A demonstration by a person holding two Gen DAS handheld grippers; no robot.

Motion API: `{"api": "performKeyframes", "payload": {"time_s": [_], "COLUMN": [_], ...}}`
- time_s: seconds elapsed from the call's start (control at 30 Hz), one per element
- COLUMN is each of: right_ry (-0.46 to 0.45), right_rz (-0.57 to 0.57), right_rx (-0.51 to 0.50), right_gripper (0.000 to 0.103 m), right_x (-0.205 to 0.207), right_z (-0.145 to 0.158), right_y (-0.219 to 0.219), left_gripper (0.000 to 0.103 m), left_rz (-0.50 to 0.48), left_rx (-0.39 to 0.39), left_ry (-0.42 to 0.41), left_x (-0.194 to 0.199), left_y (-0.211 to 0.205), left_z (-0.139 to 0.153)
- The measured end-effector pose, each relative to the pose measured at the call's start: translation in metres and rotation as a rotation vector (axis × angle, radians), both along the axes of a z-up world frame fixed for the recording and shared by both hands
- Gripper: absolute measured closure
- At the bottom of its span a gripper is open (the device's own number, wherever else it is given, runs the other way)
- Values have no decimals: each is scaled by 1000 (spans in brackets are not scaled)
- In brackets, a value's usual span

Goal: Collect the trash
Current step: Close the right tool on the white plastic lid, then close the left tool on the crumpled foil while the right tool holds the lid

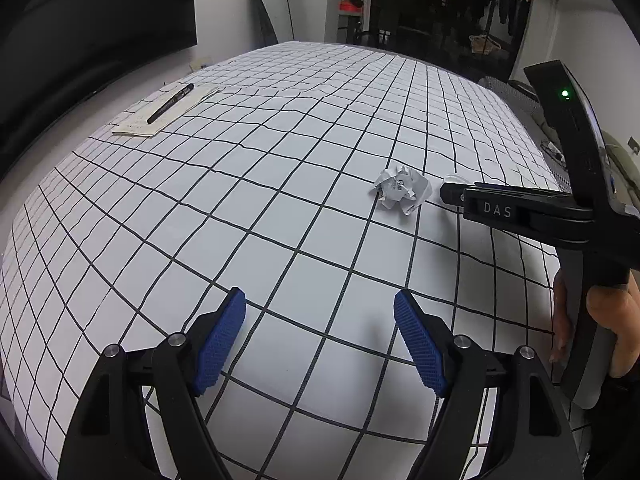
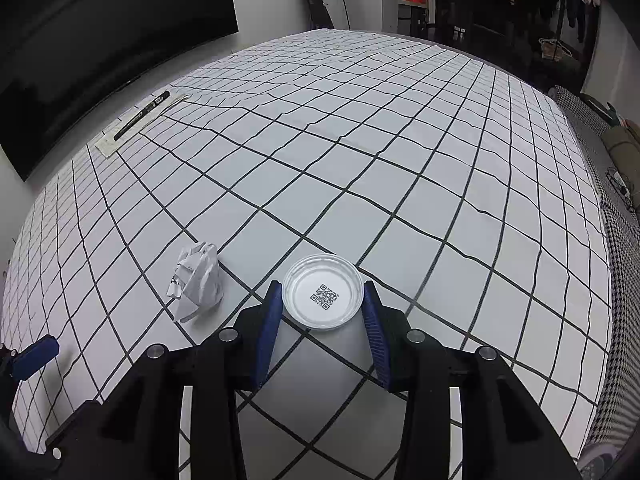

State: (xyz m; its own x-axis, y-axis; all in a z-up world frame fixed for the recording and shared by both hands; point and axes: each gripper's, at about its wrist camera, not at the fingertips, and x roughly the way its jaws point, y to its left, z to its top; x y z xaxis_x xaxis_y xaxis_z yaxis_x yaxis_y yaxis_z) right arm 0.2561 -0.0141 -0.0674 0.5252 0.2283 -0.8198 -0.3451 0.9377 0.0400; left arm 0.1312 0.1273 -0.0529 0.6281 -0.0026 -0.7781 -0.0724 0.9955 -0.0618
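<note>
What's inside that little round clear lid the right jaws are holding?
Nothing loose. The round clear lid shows only a printed square code in its middle. Through the plastic the checked cloth shows at the rim; what lies beneath the white centre is covered.

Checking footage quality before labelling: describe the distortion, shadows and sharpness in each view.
Left wrist view: strong fisheye bows the grid tablecloth, dark vignette in the corners, soft shadows under the left gripper, crumpled paper sharp. Right wrist view: same barrel bending, even light, QR code on the clear lid crisp, no glare.
</note>
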Motion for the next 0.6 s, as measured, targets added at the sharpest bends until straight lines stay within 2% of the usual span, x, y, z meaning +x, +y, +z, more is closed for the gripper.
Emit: {"api": "performKeyframes", "payload": {"time_s": [0.27,0.6], "right_ry": [8,-12], "right_rz": [-29,-97], "right_rx": [44,112], "right_gripper": [64,64], "right_x": [-30,-81], "right_z": [8,22], "right_y": [-32,-79], "left_gripper": [28,27], "left_rz": [-37,-64], "left_rx": [6,13], "left_ry": [-13,-5], "left_x": [17,66], "left_y": [-17,-42], "left_z": [12,12]}}
